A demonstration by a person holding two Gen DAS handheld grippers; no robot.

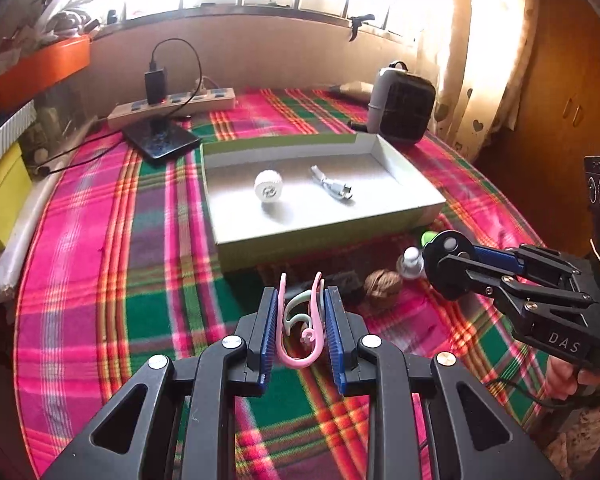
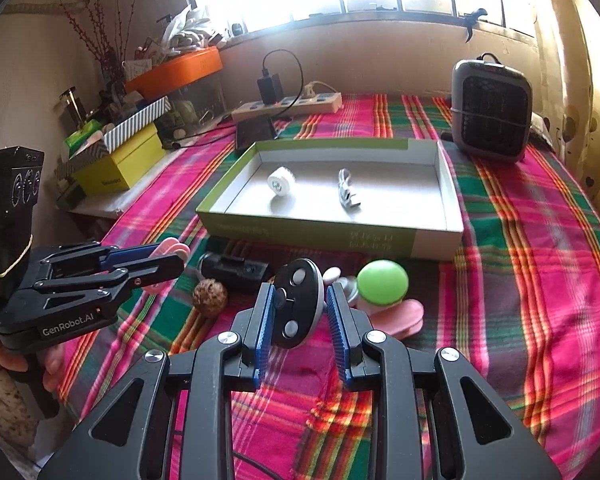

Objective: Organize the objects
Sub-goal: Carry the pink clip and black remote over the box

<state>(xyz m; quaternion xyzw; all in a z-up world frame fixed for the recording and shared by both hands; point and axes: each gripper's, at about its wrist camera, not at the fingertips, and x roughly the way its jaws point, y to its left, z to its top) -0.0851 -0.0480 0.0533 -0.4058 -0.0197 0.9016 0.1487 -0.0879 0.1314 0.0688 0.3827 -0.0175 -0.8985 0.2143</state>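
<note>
My left gripper [image 1: 300, 304] is shut on a pink clip [image 1: 298, 320] with a pale green part, held above the plaid cloth in front of the open box [image 1: 416, 210]; it also shows in the right wrist view [image 2: 172, 258]. My right gripper [image 2: 300, 304] is shut on a black disc with grey buttons [image 2: 298, 306]; it also shows in the left wrist view [image 1: 446, 258]. The box [image 2: 454, 216] holds a white ribbed roll [image 1: 268, 186] and a coiled white cable [image 1: 334, 186]. A walnut [image 2: 209, 297], a black clip-like item [image 2: 236, 272], a green round cap [image 2: 382, 282] and a pink piece [image 2: 404, 318] lie before the box.
A small black heater [image 2: 490, 110] stands at the back right. A power strip with a charger [image 2: 288, 104] and a dark flat device [image 1: 162, 140] lie behind the box. Yellow and orange boxes [image 2: 120, 166] are stacked at the left edge.
</note>
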